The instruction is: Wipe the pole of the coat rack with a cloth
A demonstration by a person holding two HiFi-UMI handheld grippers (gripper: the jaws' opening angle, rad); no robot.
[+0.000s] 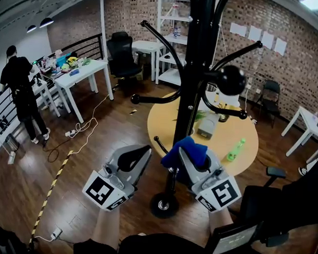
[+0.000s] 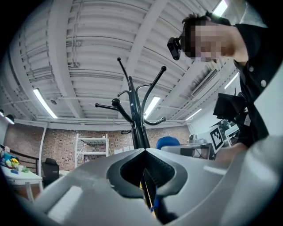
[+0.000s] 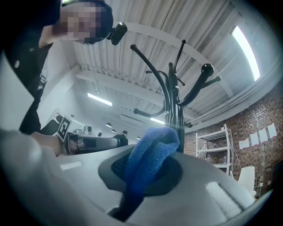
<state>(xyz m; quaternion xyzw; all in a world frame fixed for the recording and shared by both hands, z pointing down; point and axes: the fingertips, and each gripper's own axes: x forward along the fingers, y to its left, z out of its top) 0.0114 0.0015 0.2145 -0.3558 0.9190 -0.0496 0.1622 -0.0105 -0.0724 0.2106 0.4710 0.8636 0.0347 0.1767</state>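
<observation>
The black coat rack pole (image 1: 190, 99) rises from its round base (image 1: 164, 205) straight ahead of me, with curved hooks branching near the top. My right gripper (image 1: 191, 160) is shut on a blue cloth (image 1: 185, 150), which sits against the pole's lower part. In the right gripper view the cloth (image 3: 150, 154) bulges out between the jaws of the right gripper (image 3: 170, 140), with the pole (image 3: 179, 119) just behind it. My left gripper (image 1: 145, 151) hovers a little left of the pole, shut and holding nothing. In the left gripper view the left gripper (image 2: 145, 151) points at the pole (image 2: 140, 128), beside the cloth (image 2: 167, 142).
A round yellow table (image 1: 242, 127) stands behind the rack with a green bottle (image 1: 234, 150) on it. A white table (image 1: 80, 74), a person (image 1: 19, 93), a black office chair (image 1: 122, 57) and a white shelf (image 1: 170, 41) are farther back. Cables (image 1: 80, 131) lie on the floor.
</observation>
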